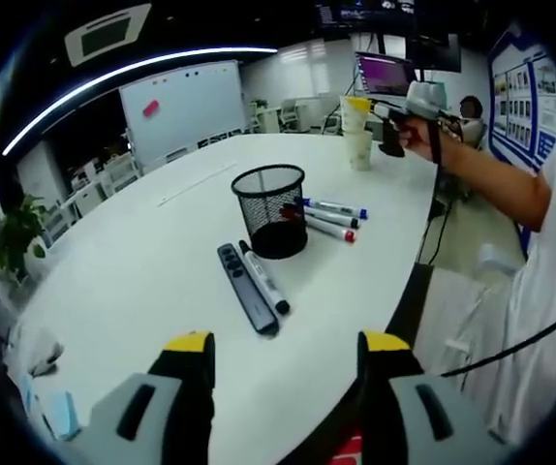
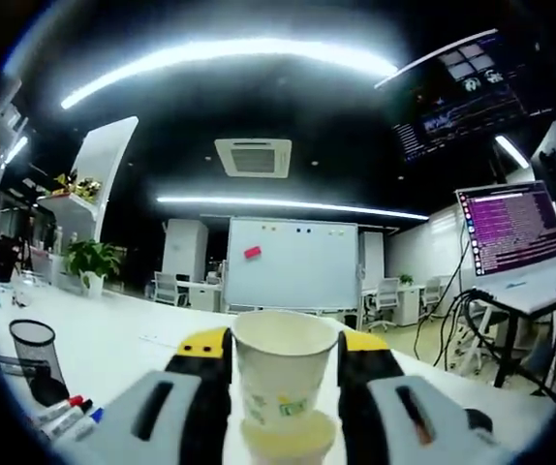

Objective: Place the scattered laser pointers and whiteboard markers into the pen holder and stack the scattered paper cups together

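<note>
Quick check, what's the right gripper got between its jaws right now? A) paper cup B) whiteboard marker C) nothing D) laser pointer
A: in the right gripper view the right gripper has its jaws on either side of an upright paper cup, above a second cup; the markers lie on the table beside the mesh pen holder.

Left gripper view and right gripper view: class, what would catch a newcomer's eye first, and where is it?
In the right gripper view, a white paper cup stands upright between the jaws of the right hand-held gripper, above another paper cup. In the left gripper view, a black mesh pen holder stands mid-table, with whiteboard markers lying beside it and two laser pointers nearer the camera.
</note>
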